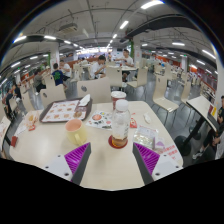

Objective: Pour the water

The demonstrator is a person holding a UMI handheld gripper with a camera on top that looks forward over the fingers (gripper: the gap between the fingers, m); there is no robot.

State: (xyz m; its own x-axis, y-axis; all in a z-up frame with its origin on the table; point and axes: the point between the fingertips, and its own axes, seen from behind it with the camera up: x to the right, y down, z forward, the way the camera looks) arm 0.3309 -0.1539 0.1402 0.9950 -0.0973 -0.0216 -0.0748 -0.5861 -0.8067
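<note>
From my remote station I record the gripper [112, 160] held above a pale table [110, 170], its two fingers spread wide and holding nothing; the left pad [79, 158] and the right pad [148, 158] stand well apart with bare tabletop between them. The task item, a clear water bottle [120, 124] with a white cap and a red band near its base, stands upright on the table just ahead of the fingers, roughly centred on the gap between them but beyond the tips, touching neither. To its left, near the left fingertip, stands an orange-tinted cup [73, 129], also upright and apart from the bottle. Between cup and bottle, slightly farther back, lies a printed card or small tray [99, 119] with coloured markings; I cannot make out its detail. Farther left on the table rests a dark-framed board [60, 110] with pictures on it. To the right of the bottle sits a small clear container [141, 141], near the right finger; its contents cannot be determined. Behind the bottle a white cup-like object [118, 97] stands at the table's far edge. Beyond the table the room holds further pale tables and chairs [165, 100] under strip ceiling lights [125, 24].
</note>
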